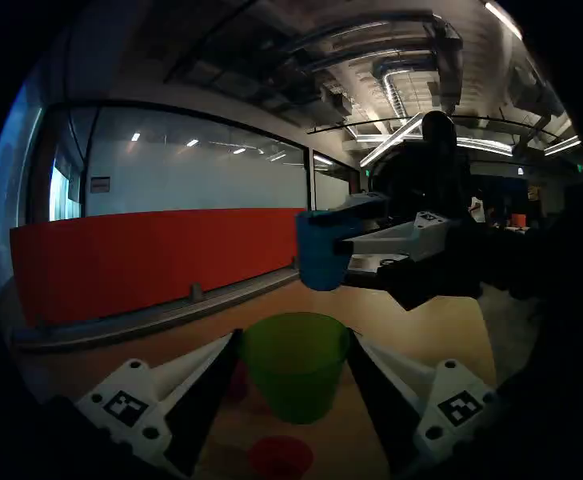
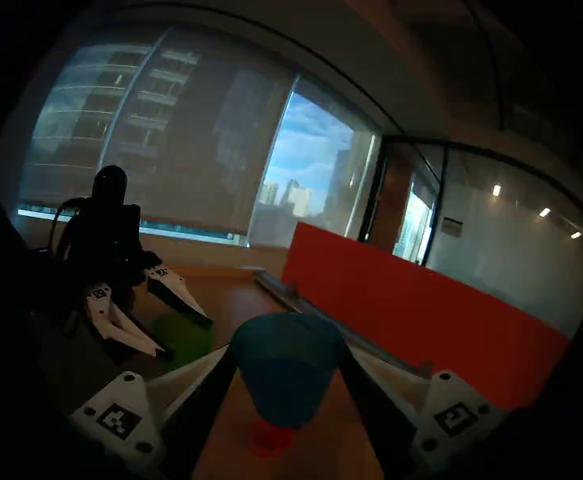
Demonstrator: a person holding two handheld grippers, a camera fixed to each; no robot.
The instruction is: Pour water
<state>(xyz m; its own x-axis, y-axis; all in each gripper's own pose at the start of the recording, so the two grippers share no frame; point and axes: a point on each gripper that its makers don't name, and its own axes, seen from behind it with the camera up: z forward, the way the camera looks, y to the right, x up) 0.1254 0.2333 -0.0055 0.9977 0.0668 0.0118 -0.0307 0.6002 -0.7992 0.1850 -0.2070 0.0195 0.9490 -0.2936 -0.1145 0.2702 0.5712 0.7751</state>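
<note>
In the left gripper view, a green cup (image 1: 296, 373) stands upright between the fingers of my left gripper (image 1: 294, 376), which is shut on it above the wooden table (image 1: 419, 320). Beyond it, the right gripper (image 1: 335, 254) holds a blue cup (image 1: 320, 250), tilted toward the left and higher than the green cup. In the right gripper view, the blue cup (image 2: 288, 368) sits in my right gripper (image 2: 288, 376), fingers pressing both sides. Farther off at left, the left gripper (image 2: 181, 332) holds the green cup (image 2: 182, 336). A red cup (image 1: 281, 458) (image 2: 270, 437) rests on the table below.
A red partition (image 1: 155, 256) (image 2: 419, 312) with a metal rail (image 1: 171, 312) runs along the table's far edge. Large windows (image 2: 211, 160) and glass walls (image 1: 195, 168) stand behind. A small dark red thing (image 1: 238, 381) lies on the table by the left finger.
</note>
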